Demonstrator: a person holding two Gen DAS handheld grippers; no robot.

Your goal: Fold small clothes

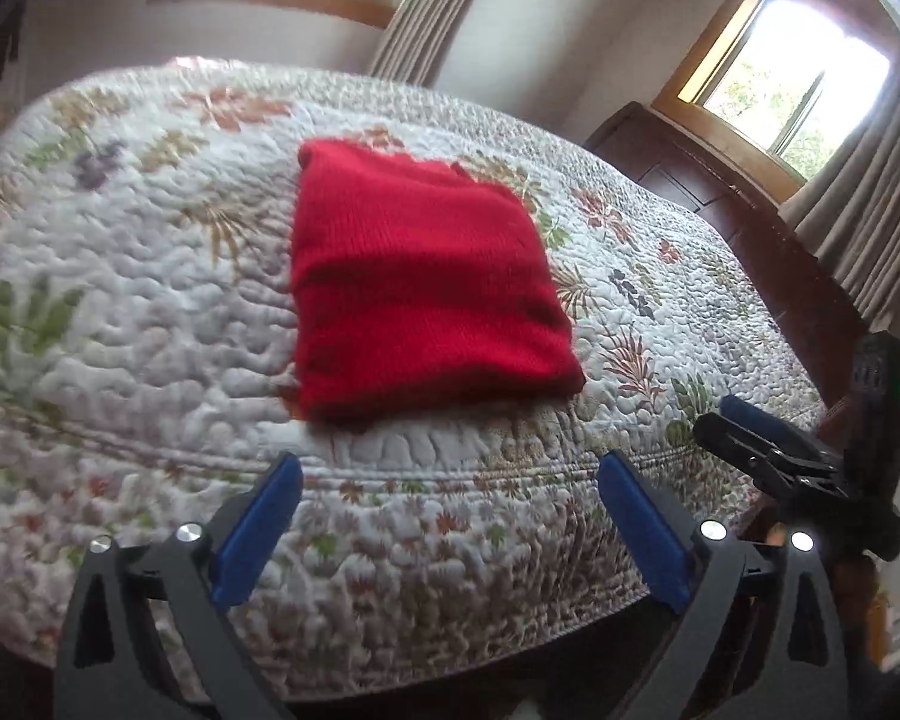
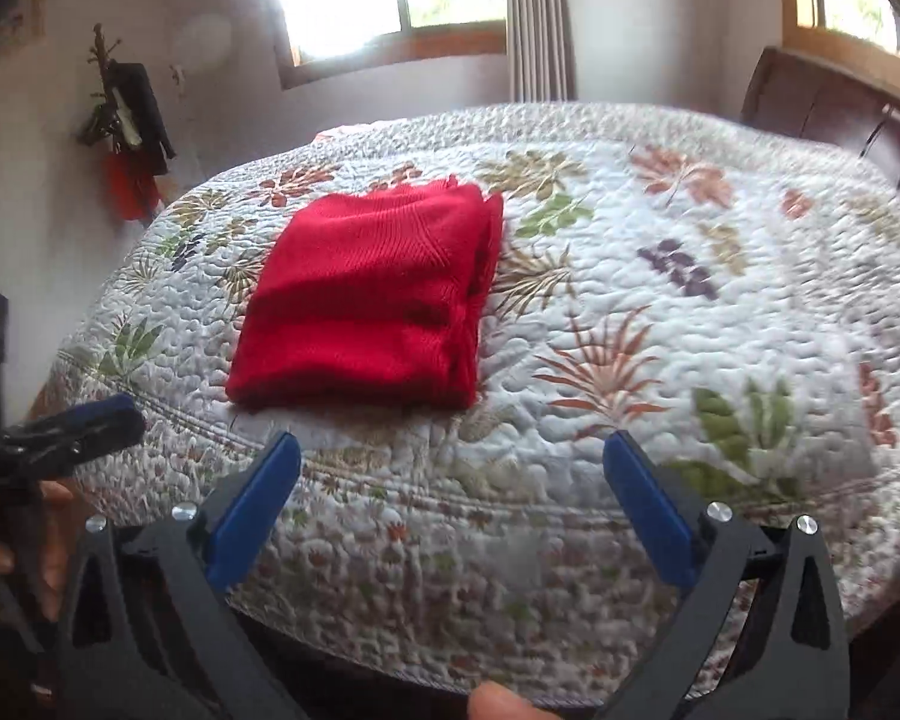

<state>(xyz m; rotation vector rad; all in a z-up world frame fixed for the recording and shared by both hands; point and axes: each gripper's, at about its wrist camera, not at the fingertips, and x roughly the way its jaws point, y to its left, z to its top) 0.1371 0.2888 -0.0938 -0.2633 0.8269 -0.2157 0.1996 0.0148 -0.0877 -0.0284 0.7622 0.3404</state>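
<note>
Lying folded into a thick square, the red knit [image 1: 420, 288] rests flat on the puffy floral quilt [image 1: 120, 300] (ribbed stitches show). Both the left gripper [image 1: 450, 531] and right gripper [image 2: 450, 507] hang spread wide, empty, near the bed's edge.

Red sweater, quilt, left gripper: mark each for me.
red sweater [image 1: 414, 276], left wrist view, middle of the folded top layer
quilt [image 2: 660, 324], right wrist view, bare floral patch right of the sweater
left gripper [image 1: 450, 486], left wrist view, midway between its open blue fingers
</note>
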